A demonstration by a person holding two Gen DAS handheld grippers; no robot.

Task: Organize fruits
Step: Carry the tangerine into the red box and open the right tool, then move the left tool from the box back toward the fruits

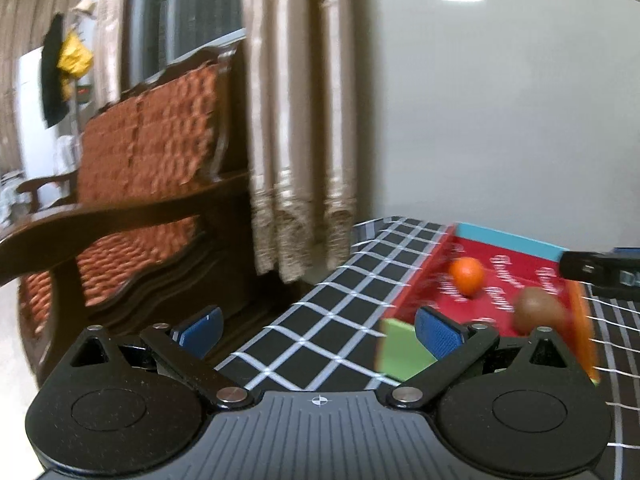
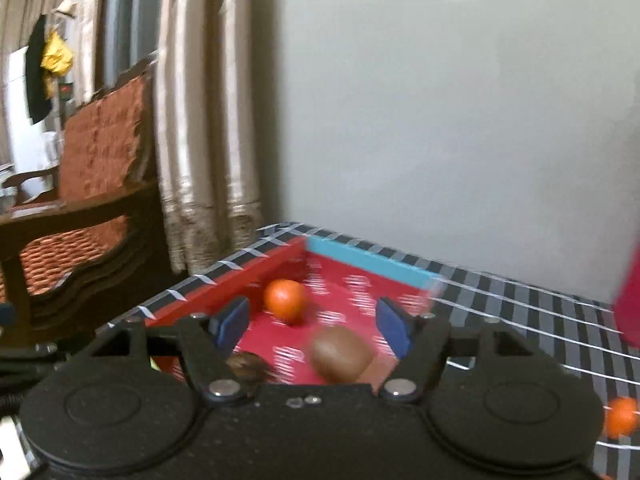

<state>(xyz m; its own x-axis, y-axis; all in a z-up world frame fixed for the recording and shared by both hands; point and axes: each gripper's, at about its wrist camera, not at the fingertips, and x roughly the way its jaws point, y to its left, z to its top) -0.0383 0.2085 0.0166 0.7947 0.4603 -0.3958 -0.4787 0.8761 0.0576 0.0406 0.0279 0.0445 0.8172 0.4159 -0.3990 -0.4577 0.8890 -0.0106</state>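
Observation:
A shallow red box with a blue far wall sits on the checked tablecloth. In it lie an orange, a brown kiwi and a darker brown fruit near my right gripper's base. My right gripper is open and empty, just above the box. The box shows in the left wrist view with the orange and the kiwi. My left gripper is open and empty, left of the box. Another orange lies on the cloth at right.
A wooden armchair with an orange woven cushion stands left of the table, beside beige curtains. A grey wall is behind the table. A red object is at the right edge. The box has a green corner.

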